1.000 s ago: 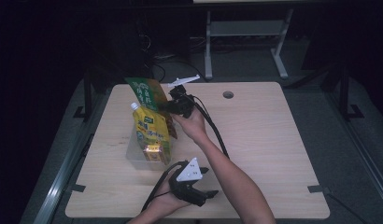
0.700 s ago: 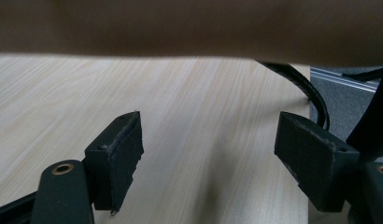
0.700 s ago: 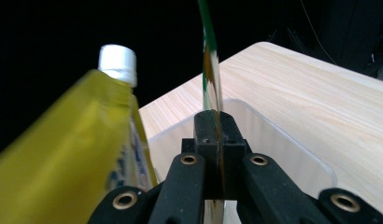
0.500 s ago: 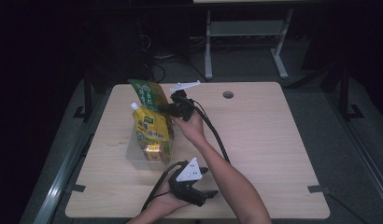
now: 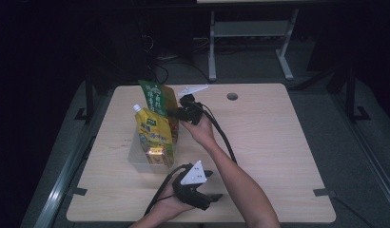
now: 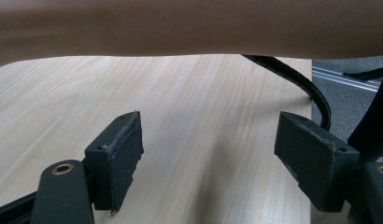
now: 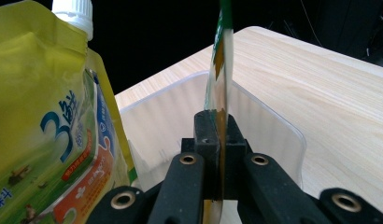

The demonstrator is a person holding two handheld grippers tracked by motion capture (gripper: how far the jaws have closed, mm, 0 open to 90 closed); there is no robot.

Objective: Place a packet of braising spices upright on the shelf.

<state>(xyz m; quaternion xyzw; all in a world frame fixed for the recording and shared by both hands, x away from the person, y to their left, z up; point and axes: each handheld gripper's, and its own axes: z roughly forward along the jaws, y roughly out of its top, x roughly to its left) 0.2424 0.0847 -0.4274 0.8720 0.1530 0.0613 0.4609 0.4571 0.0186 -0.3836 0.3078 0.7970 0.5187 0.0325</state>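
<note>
Lowered a little, the right claw [image 7: 216,140] stays clamped on the green pouch [image 5: 157,102] above the clear bin [image 5: 136,159], left claw [image 6: 208,158] apart on the tabletop [image 5: 278,142]; its thin edge could snag the rim and buckle.

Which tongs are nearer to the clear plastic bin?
Right. The right tongs, shut on a flat green packet, are at the clear plastic bin; the open left tongs rest apart on the table.
</note>
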